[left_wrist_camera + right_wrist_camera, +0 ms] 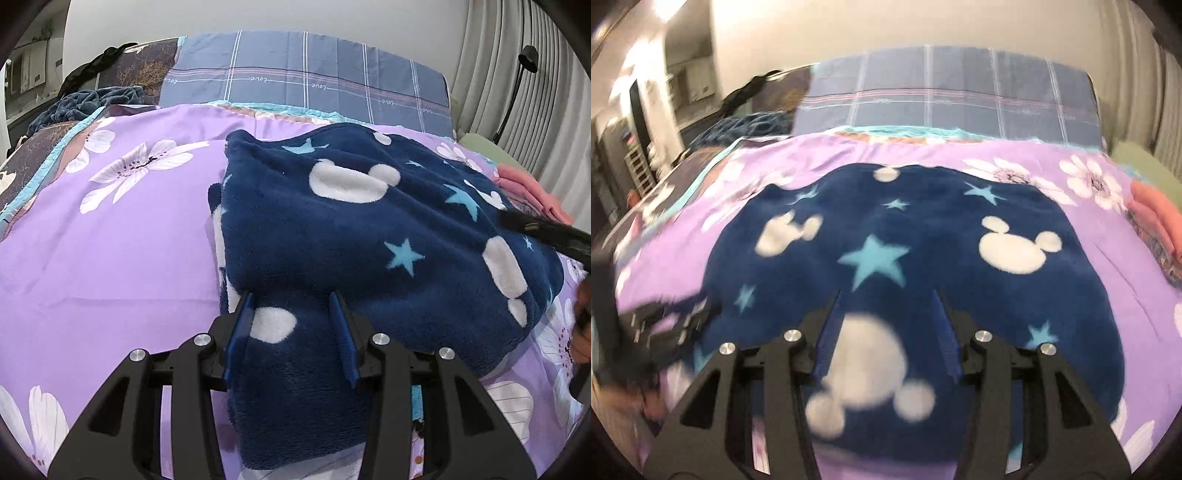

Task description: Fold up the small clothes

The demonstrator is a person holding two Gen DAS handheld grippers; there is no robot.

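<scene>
A bedroom with pale walls and pleated curtains (491, 74) holds a bed spread with a purple flowered quilt (110, 236), a plaid pillow (306, 85) at its head. On the quilt lies a navy fleece garment (369, 236), thick, soft and light by the look of it, likely best pinched at an edge or corner. The left gripper (291, 325) and right gripper (886, 325) both stand part open, straddling fleece without pinching it.

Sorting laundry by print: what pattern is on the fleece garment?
Navy fleece garment with white mouse-head shapes and light blue stars; sharpest in the left wrist view.
</scene>
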